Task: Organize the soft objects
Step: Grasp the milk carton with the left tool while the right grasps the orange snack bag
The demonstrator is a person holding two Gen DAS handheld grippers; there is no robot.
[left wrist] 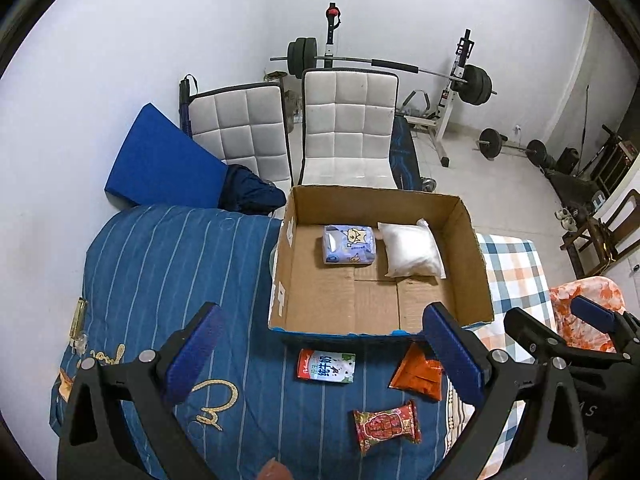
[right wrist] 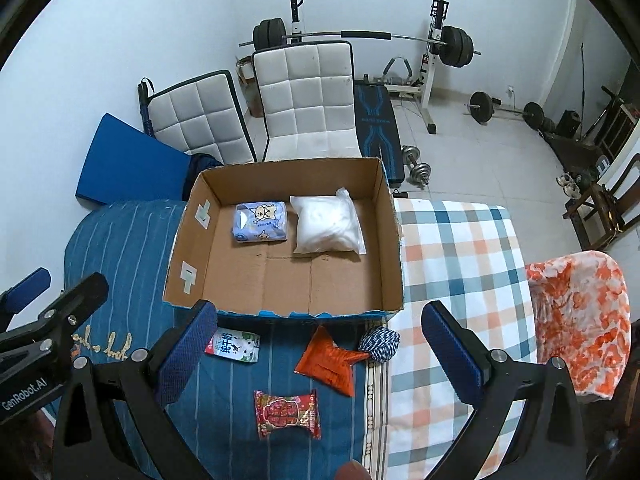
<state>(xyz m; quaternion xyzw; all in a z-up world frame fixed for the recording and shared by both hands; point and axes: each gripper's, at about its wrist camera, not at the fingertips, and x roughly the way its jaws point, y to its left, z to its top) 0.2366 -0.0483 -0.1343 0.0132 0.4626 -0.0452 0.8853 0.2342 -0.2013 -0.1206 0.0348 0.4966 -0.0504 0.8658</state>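
Left gripper (left wrist: 320, 354) hangs over the blue striped quilt (left wrist: 160, 264), jaws spread wide w/ nothing between them. Just past its fingers (left wrist: 192, 352) sits the cardboard box (right wrist: 394, 240), open-topped, on the bed approx at the seam between quilt and checked blanket (right wrist: 460, 248).

Inside the box, at the far end: a blue tissue pack (right wrist: 260, 222) on the left and a white pillow bag (right wrist: 328, 226) right beside it (they look just about touching). Rest of the box floor is bare cardboard.

In front of the box's near wall, on the quilt, left to right: a milk pouch (right wrist: 234, 346) w/ green-white print, an orange packet (right wrist: 330, 360), and a blue-white yarn ball (right wrist: 380, 344) touching the packet's right tip. Nearer the cameras lies a red snack bag (right wrist: 288, 414), apart from the others.

Right gripper (right wrist: 320, 354) hovers above these loose items, jaws likewise spread and holding nothing. Far right, an orange-white cloth (right wrist: 580, 320) is draped beside the blanket. Behind the bed: two white chairs (right wrist: 308, 100), weight bench, barbell rack.
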